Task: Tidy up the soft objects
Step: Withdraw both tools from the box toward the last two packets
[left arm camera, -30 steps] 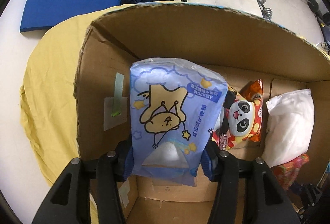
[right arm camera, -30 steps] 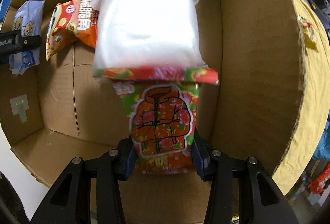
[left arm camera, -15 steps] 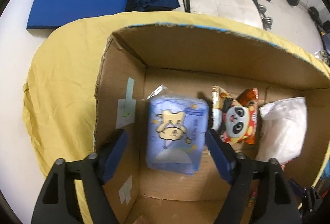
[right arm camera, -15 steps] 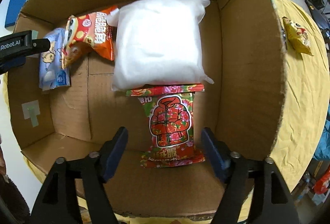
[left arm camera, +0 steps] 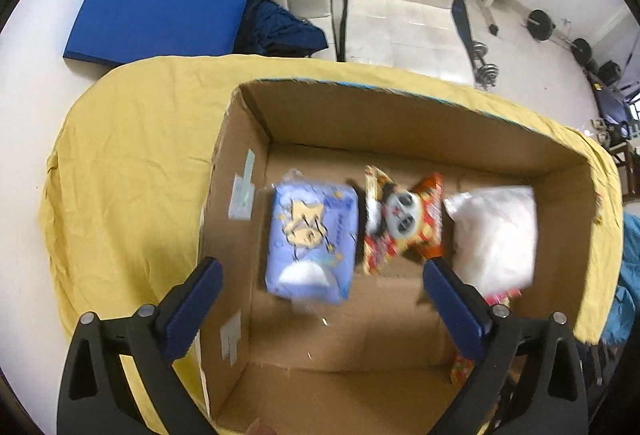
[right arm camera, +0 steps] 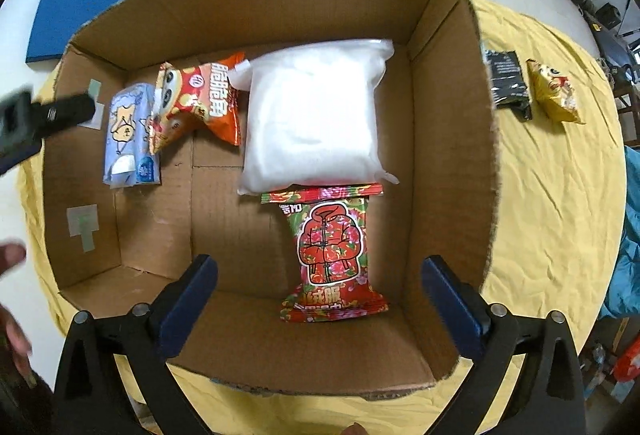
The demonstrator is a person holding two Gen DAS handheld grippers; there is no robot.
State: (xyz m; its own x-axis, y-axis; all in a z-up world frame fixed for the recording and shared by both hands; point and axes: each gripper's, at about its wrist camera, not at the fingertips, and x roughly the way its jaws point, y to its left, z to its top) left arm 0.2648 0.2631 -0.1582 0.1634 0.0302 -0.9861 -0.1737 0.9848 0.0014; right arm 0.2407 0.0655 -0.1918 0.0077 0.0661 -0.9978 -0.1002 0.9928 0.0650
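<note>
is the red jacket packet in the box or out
In. The red jacket packet lies flat on the cardboard box floor, below the white bag, free of the open right tongs.

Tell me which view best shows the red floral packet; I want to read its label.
The right wrist view: the red floral packet lies whole and sharp on the box floor. The left wrist view shows only blurred corners beside a finger.

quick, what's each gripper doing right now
Left gripper: open, jaws just opened, holding nothing; blue tissue pack lies free in the box.
Right gripper: open, jaws just opened, holding nothing; red packet lies free.
</note>
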